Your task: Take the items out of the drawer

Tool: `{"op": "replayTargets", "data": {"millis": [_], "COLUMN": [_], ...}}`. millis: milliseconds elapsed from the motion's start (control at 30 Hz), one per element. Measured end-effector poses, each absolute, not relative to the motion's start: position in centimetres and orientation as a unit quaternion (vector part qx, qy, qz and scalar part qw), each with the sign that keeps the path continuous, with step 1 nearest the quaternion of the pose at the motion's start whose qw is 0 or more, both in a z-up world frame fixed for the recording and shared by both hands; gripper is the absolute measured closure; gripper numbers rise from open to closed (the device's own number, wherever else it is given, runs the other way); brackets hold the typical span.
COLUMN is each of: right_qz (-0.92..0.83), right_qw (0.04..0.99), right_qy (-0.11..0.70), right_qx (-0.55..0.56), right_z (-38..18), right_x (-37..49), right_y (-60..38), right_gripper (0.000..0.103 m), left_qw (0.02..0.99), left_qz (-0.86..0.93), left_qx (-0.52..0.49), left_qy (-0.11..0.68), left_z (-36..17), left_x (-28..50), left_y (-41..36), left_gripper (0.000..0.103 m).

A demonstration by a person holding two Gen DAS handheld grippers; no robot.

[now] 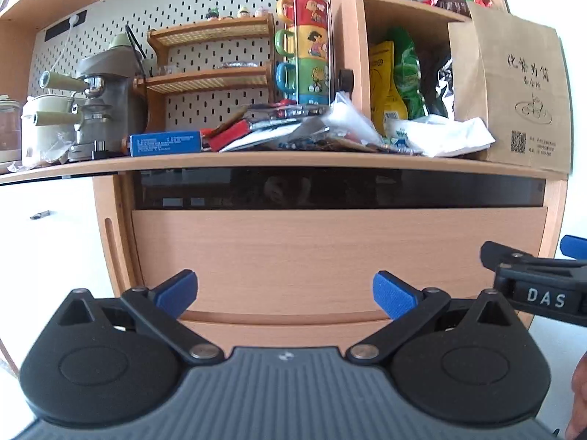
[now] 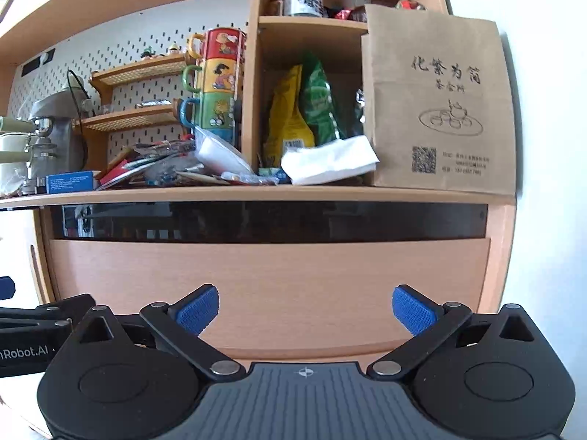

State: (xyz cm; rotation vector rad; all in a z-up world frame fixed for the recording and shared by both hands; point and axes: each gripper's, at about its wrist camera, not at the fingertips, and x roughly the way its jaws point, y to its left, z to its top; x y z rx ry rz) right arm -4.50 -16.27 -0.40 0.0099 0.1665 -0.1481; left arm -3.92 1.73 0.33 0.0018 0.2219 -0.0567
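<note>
Room: wood cabinet, white pegboard (image 1: 205, 11) behind.
Bench (image 1: 256, 159): cluttered packets, paper bag (image 2: 436, 99) at right.
Mugs (image 1: 310, 51): four, stacked.
Drawer (image 2: 268, 278): closed, under the bench.
Left tongs (image 1: 285, 291): wide, empty.
Right tongs (image 2: 305, 308): wide, empty.
Left view only: kettle (image 1: 44, 124).

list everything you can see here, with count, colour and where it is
drawer front: one, light wood, shut, below the shelf
mugs: four, red, yellow, green, blue, stacked on the shelf
paper bag: one, brown, right end of shelf
blue box: one, shelf edge, left
coffee machine: one, grey, far left
snack bags: yellow and green, cubby
left gripper: open, blue pads, facing drawer
right gripper: open, blue pads, facing drawer
</note>
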Motion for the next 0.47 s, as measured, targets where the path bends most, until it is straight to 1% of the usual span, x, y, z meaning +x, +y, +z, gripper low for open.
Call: {"op": "replayTargets", "data": {"millis": [267,467], "right_qz": [-0.063,-0.069], "right_qw": [0.994,0.994], "right_qy": [0.084,0.083], "right_qx": [-0.003,-0.01], "right_z": [0.9,1.3], "right_x": [-3.1,-3.0], "right_y": [-15.3,-15.2], "right_gripper": [0.0,0.0], "left_qw": [0.99,0.996], "left_qz": [-0.06,-0.034], "left_qx": [-0.045,-0.002], "left_qy": [0.12,0.085], "left_z": [1.1,0.8], "left_x": [-4.0,-4.5], "left_y": [3.2,2.4], "left_gripper": [0.0,0.0]}}
